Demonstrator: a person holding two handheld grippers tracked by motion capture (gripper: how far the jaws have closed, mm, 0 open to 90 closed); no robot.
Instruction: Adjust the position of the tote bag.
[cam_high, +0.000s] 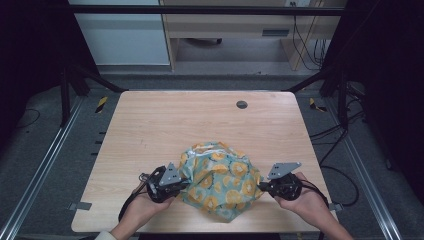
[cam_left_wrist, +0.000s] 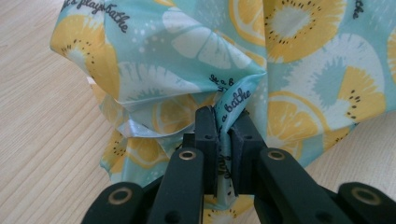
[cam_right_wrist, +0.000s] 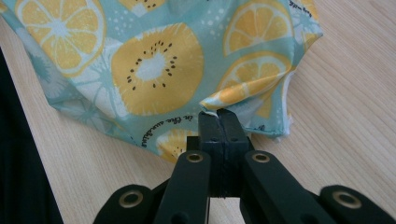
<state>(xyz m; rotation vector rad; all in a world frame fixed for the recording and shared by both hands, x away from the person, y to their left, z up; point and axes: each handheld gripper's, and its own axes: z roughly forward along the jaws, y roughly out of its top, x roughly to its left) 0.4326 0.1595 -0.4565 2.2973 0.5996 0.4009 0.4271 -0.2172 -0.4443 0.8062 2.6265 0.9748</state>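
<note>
Both grippers are clamped on the cloth (cam_high: 220, 181), which sits bunched near the front edge of the table (cam_high: 150, 130). The left gripper (cam_left_wrist: 223, 122) pinches a folded ridge of fabric; the right gripper (cam_right_wrist: 218, 114) bites only a thin bit of the hem. That shallow hold looks likeliest to slip if the hands pull apart sharply, and the slick-looking fabric wouldn't help. The cloth is pale teal, printed with yellow citrus and kiwi slices and small black lettering, crumpled into a loose mound.
</note>
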